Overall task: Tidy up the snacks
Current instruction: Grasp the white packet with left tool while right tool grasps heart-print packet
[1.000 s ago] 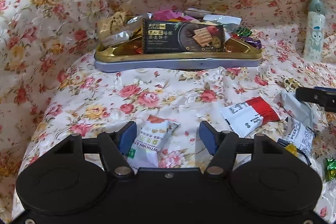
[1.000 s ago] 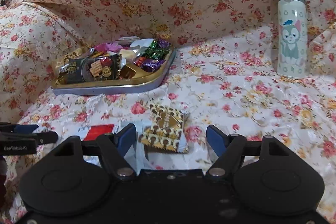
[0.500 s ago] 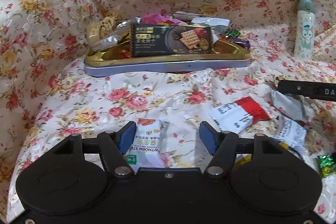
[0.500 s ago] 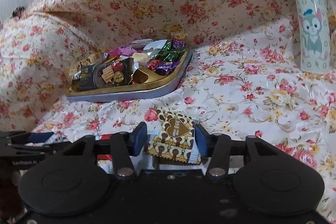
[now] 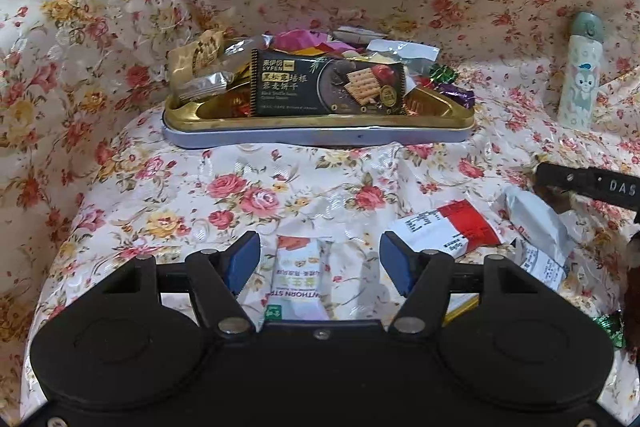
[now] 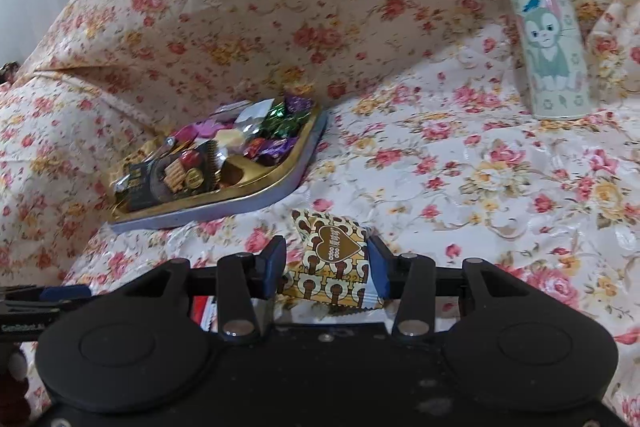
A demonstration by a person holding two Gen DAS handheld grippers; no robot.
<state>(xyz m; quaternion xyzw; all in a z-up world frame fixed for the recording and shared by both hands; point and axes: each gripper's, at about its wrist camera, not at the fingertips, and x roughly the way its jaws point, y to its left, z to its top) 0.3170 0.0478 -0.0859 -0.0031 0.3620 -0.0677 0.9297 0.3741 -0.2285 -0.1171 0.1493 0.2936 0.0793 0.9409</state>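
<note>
A gold tin tray (image 5: pixel 320 131) (image 6: pixel 296 171) full of snacks sits at the back of the flowered cloth, a black cracker pack (image 5: pixel 326 89) leaning at its front. My left gripper (image 5: pixel 320 265) is open over a white hawthorn snack packet (image 5: pixel 298 277) that lies between its fingers. A red-and-white packet (image 5: pixel 448 229) and grey packets (image 5: pixel 536 223) lie to its right. My right gripper (image 6: pixel 326 267) is shut on a brown-and-white heart-print packet (image 6: pixel 334 259), both pads touching its sides.
A cartoon-cat bottle (image 5: pixel 580 71) (image 6: pixel 544 27) stands at the right back. A green wrapped candy (image 5: pixel 610 327) lies at the right edge. The cushion rises behind and left of the tray. The other gripper shows at each view's edge (image 5: pixel 592 183) (image 6: pixel 40 301).
My right gripper has closed its fingers onto the heart-print packet and moved a little right. My left gripper has stayed open over the white packet, shifting slightly back.
</note>
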